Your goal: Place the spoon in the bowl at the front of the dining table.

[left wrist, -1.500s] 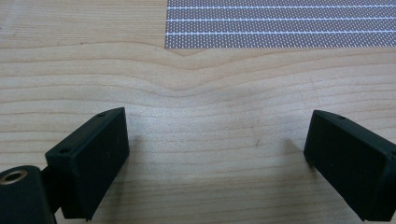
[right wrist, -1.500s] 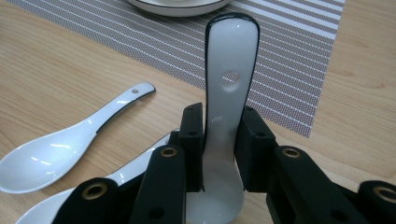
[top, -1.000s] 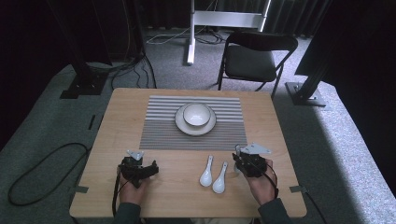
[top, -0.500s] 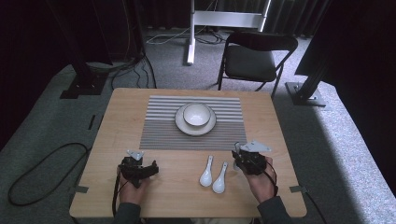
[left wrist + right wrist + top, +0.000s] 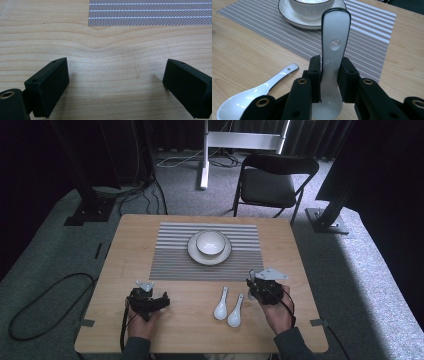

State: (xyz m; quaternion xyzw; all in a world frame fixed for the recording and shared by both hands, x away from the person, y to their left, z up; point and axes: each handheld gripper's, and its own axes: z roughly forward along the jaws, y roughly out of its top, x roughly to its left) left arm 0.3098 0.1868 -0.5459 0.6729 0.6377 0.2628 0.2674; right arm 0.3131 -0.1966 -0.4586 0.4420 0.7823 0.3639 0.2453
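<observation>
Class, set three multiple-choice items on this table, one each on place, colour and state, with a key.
1. Where is the bowl? A on the plate on the mat; B on the chair; C on bare wood.
2. Colour of the held spoon? A black; B white; C red.
3. The left hand-held gripper is? A shut on a spoon; B shut on the bowl; C open.
1 A: it sits in the plate on the mat. 2 B: the spoon in the right hand-held gripper is white. 3 C: its jaws stand apart, nothing between.
</observation>
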